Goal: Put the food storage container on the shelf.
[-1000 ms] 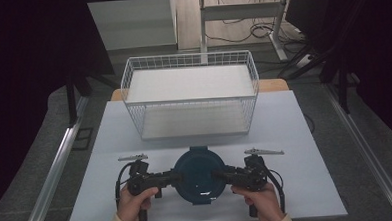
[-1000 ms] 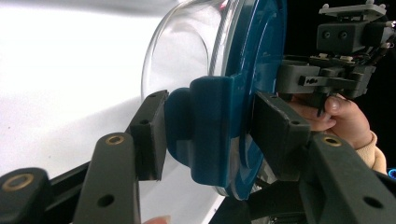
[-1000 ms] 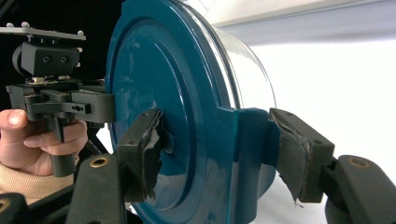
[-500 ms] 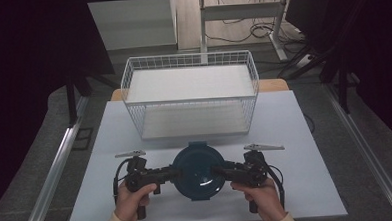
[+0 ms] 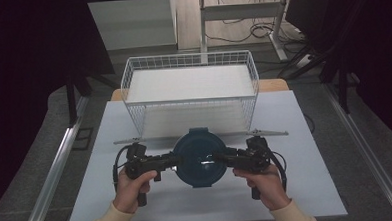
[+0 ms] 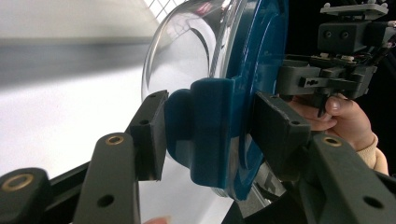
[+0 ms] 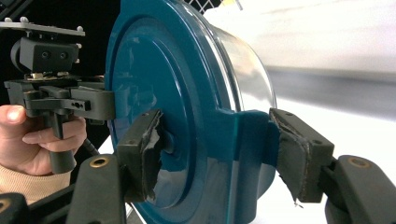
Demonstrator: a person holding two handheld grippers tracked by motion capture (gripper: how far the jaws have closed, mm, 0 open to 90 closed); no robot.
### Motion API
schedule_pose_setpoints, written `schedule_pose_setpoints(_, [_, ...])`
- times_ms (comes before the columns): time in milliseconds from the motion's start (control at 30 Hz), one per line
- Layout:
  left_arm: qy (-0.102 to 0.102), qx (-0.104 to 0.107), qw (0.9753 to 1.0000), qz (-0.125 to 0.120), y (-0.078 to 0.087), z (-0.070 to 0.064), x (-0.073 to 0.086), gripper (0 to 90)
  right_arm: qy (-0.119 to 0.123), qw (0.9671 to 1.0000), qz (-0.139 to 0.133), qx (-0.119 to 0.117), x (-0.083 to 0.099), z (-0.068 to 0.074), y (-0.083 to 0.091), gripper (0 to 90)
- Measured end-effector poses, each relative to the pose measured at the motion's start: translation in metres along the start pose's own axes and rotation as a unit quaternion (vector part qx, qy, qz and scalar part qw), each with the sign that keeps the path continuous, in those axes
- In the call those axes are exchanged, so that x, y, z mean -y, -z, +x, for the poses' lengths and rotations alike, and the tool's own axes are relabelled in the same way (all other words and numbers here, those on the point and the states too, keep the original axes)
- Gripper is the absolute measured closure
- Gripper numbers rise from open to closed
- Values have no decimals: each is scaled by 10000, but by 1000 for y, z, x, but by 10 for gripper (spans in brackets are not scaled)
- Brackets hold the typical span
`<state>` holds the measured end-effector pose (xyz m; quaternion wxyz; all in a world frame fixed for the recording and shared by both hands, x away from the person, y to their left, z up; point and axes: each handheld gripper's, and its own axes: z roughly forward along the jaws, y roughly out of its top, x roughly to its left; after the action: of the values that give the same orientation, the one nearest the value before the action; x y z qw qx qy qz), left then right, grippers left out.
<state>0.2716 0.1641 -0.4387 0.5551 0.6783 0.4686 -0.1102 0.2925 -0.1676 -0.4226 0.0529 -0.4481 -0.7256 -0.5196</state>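
A round glass container with a dark blue lid (image 5: 197,158) sits near the middle of the white table (image 5: 307,185), just on the near side of a white wire basket (image 5: 191,93) that stands toward the far edge. The person holds it from both sides. The left gripper (image 5: 172,161) has its jaws clamped on the blue latch tab at the container's left rim; in the left gripper view the tab (image 6: 210,130) is squeezed between the two black pads, with the clear bowl curving away behind. The right gripper (image 5: 220,159) grips the opposite tab (image 7: 243,154) the same way, jaws closed on it from lid side and bowl side. The left hand (image 5: 132,186) and right hand (image 5: 262,180) wrap the handles, cream sleeves at the near edge.
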Motion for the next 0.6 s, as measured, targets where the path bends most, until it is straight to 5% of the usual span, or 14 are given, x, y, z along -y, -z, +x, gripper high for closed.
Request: schedule_pose_setpoints(600, [-278, -39, 9995, -114, 7, -19, -45, 479, 136, 9996, -250, -32, -39, 9, 12, 375])
